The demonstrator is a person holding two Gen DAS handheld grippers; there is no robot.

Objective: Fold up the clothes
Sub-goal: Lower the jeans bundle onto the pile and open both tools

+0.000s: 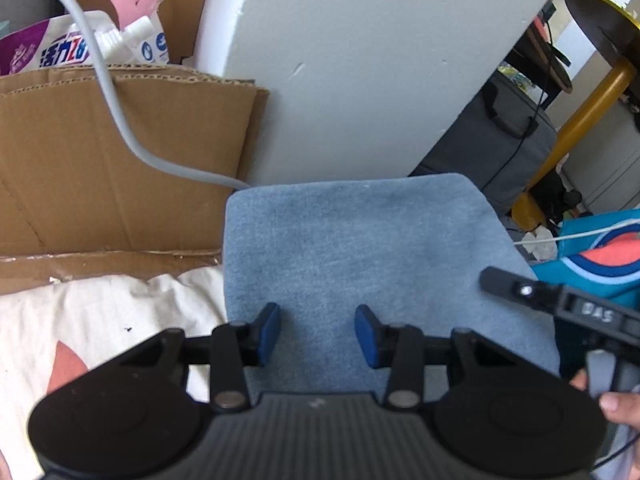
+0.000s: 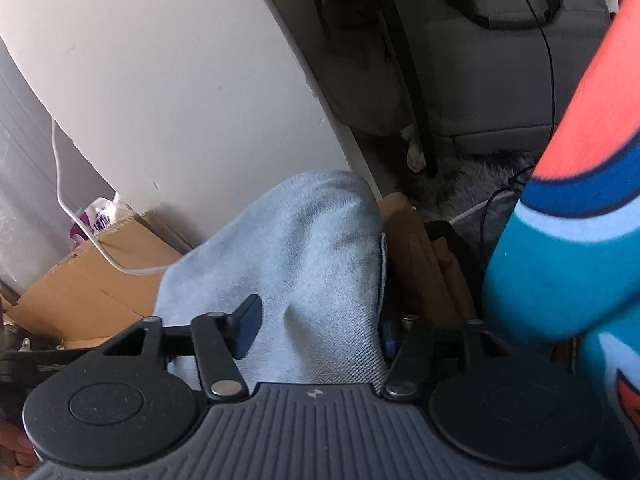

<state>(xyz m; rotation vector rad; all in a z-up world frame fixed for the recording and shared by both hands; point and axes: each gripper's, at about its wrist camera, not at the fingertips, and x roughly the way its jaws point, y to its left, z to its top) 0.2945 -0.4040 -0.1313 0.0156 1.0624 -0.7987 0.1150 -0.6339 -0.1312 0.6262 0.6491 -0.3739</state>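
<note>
The light blue denim garment (image 1: 360, 256) lies already folded into a tidy rectangle just ahead of the left gripper (image 1: 318, 334), resting partly on a cream cloth (image 1: 100, 320) at the near left, with flattened cardboard (image 1: 100, 152) beyond it and a grey wall (image 1: 360, 60) at the far side; its weave looks soft and faded, its far edge rounded and thick, which suggests several layers; the left gripper hovers over its near edge with fingers apart, holding nothing; in the right wrist view the same denim humps up between the spread fingers of the right gripper (image 2: 316, 328), the right finger hidden behind the cloth's edge, so whether any fabric is pinched I cannot tell; the likely risk is that a grip catches only the top layer and peels the fold open, or that lifting one side lets the stack slump toward the teal and orange fabric (image 2: 560, 240) crowding the right.
</note>
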